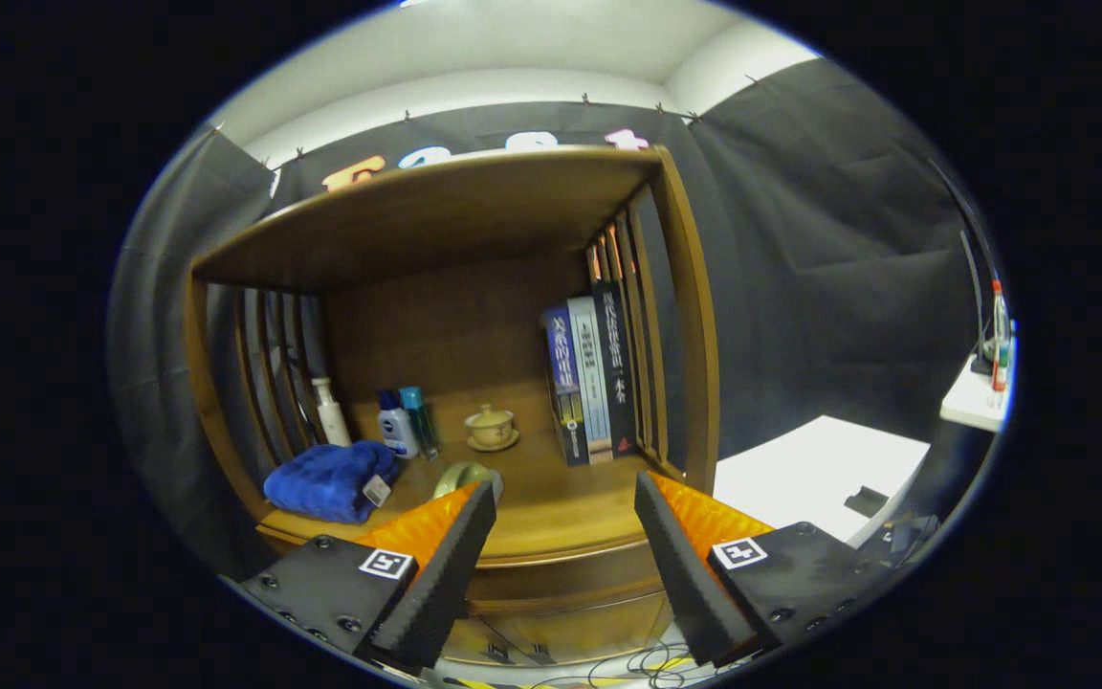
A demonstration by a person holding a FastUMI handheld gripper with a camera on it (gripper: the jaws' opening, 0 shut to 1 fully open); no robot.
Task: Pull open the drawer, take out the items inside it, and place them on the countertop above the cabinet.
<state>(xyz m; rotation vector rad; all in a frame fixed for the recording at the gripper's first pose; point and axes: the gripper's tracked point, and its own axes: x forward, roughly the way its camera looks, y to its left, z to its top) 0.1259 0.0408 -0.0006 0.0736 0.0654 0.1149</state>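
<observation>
Facing the wooden cabinet (474, 316), the gripper (565, 502) is wide open and holds nothing, and the closed drawer (561, 579) sits just under the cabinet's countertop (561, 507). Items set down carelessly could knock the blue towel (326, 478), the books (589, 378) or the small teacup (491, 426), because the countertop is already crowded. The drawer front looks plain brown wood; I cannot see a handle.

A brown wooden cabinet (685, 316) was seen at centre frame; on its countertop (551, 507), a deep blue towel (326, 478) lay at lower left, a cream teacup (491, 424) at centre, blue, pale and black books (591, 383) at right.
</observation>
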